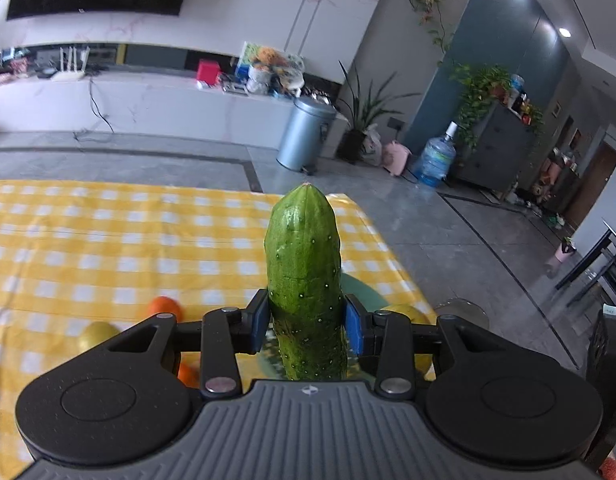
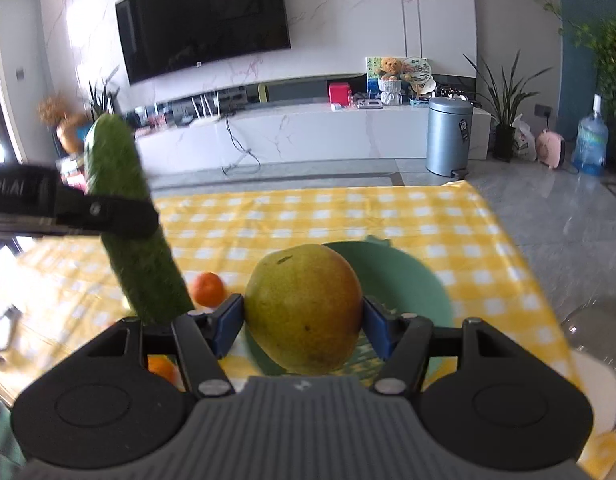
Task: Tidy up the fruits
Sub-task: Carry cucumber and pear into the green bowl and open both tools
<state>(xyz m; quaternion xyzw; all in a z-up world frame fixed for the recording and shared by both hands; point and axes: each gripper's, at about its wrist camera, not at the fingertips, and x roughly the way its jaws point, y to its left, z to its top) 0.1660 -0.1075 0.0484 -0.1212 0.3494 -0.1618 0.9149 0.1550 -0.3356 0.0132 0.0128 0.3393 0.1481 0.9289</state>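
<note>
L tool [image 1: 306, 322] clamped on cucumber [image 1: 304, 264], upright. R tool [image 2: 304, 320] gripping mango [image 2: 304, 304] above green bowl [image 2: 407, 280] on counter [image 2: 387, 216].

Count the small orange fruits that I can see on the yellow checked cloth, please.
2. One orange fruit lies on the cloth between the cucumber and the mango. A second one shows behind the right gripper's linkage. Others may be hidden.
</note>
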